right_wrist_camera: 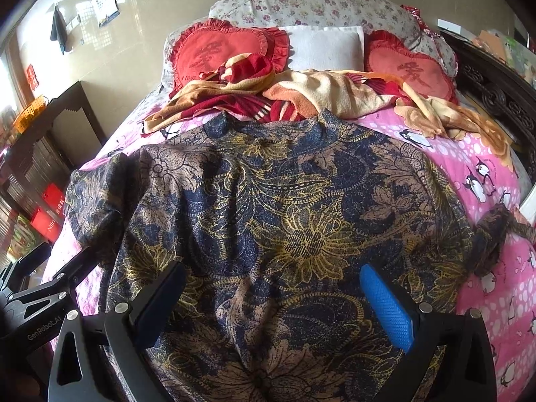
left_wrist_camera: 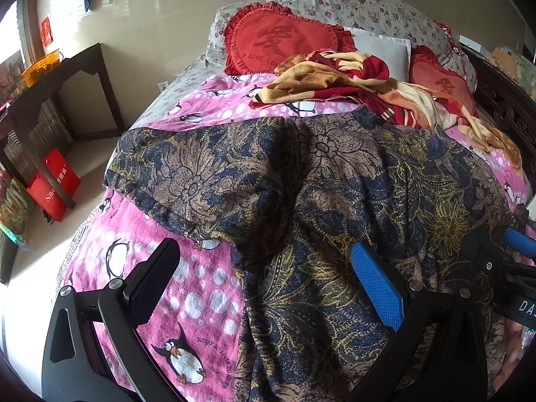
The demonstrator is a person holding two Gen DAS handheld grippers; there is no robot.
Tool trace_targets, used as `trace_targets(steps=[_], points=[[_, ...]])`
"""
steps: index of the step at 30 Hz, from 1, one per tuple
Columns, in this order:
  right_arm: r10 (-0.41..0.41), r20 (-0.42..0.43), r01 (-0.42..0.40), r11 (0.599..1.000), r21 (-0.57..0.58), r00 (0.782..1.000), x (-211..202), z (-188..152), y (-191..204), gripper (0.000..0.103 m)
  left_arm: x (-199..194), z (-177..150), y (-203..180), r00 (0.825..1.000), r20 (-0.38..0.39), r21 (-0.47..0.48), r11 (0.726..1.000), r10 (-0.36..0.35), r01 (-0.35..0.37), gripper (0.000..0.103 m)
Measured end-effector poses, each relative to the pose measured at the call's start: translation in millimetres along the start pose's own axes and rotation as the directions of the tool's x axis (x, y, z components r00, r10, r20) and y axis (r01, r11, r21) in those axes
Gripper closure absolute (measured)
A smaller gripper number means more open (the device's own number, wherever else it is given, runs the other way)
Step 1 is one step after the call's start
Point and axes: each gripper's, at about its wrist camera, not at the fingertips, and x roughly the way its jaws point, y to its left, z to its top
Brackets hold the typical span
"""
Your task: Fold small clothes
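Note:
A dark blue, brown and gold floral top (right_wrist_camera: 284, 221) lies spread on the pink penguin bedspread (right_wrist_camera: 485, 284), neck toward the pillows. It also shows in the left wrist view (left_wrist_camera: 335, 201), its left sleeve (left_wrist_camera: 187, 174) spread out to the side. My left gripper (left_wrist_camera: 264, 271) is open, hovering above the top's lower left edge, holding nothing. My right gripper (right_wrist_camera: 273, 301) is open above the top's lower middle, empty. The right gripper's body shows at the right edge of the left wrist view (left_wrist_camera: 502, 268). The top's right sleeve (right_wrist_camera: 492, 234) is bunched.
A crumpled red and cream blanket (right_wrist_camera: 301, 97) lies beyond the top's collar. Red heart cushions (right_wrist_camera: 214, 53) and a white pillow (right_wrist_camera: 325, 47) sit at the bed head. A dark wooden desk (left_wrist_camera: 50, 100) and red bags (left_wrist_camera: 53, 184) stand left of the bed.

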Motion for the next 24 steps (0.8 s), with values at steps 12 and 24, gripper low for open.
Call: trace_targets(steps=[12,24], points=[[-0.005,-0.011,0.005,1.0,0.001,1.0,4,1,1,0.0,1,-1,0,1.0,-0.002,0.0,1.0,0.002,-0.002,0.0],[-0.008,-0.026,0.008,1.0,-0.006,1.0,16,4,7,0.0,11,3,8,1.0,-0.013,-0.018,1.0,0.005,-0.005,0.0]])
